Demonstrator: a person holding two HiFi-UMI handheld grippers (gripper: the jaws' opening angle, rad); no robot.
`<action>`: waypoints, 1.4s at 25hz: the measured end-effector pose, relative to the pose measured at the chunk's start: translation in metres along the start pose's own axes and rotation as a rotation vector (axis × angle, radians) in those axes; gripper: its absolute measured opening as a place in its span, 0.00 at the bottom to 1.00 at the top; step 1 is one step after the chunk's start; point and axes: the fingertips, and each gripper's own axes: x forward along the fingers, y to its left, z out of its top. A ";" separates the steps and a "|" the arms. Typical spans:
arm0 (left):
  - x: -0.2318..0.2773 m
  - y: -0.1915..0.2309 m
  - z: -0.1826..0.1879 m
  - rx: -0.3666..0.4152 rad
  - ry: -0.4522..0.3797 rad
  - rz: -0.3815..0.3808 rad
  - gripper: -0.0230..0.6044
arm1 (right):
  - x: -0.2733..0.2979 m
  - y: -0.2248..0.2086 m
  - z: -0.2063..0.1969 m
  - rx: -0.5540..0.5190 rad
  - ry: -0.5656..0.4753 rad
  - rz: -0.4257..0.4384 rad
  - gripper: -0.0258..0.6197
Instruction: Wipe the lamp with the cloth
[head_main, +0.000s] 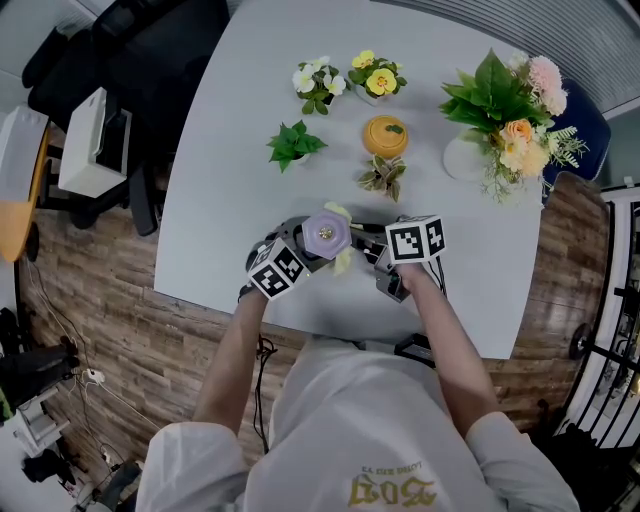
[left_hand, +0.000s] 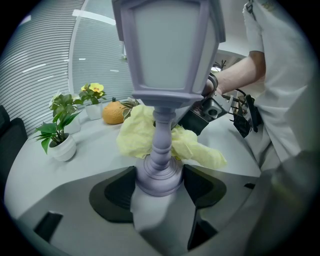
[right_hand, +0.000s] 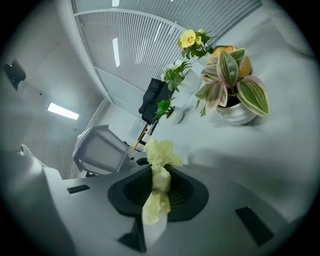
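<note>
Wood flooring (head_main: 100, 290) surrounds a pale grey table (head_main: 240, 150) that carries a row of small potted plants and a large bouquet (head_main: 510, 110) along its far half.

Both forearms reach forward from the body and converge just inside the table's near edge, where the two grippers face each other. The left gripper (head_main: 300, 250) comes in from the left. Its jaws (left_hand: 159, 182) are clamped on the round foot of the lamp (left_hand: 162, 150), one on each side. The lilac lamp stands upright between them, with its lantern head rising above the gripper. Whether the foot rests on the table or is raised, I cannot tell.

The right gripper (head_main: 365, 250) comes in from the right, and its jaws (right_hand: 159, 187) are closed on a bunched yellow cloth (right_hand: 160, 160). The cloth's loose end pokes out ahead of the jaws. In the left gripper view the cloth (left_hand: 135, 135) lies against the far side of the lamp's stem, spreading to both sides of it.

The lamp is close to the near edge. A striped-leaf plant (head_main: 383, 177) sits just beyond the right gripper, with an orange pumpkin (head_main: 385, 135) behind it. A green plant (head_main: 293, 143) stands farther off. Bare tabletop stretches from the lamp to the left edge.
</note>
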 end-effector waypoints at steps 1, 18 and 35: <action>0.000 0.000 0.000 0.000 0.000 -0.001 0.52 | 0.000 0.000 -0.001 -0.007 0.006 -0.008 0.15; 0.001 0.000 -0.001 0.000 0.001 0.002 0.52 | 0.010 -0.012 -0.001 -0.092 0.055 -0.107 0.15; 0.000 0.000 0.000 0.000 0.001 0.002 0.52 | 0.018 -0.017 0.008 -0.115 0.023 -0.161 0.15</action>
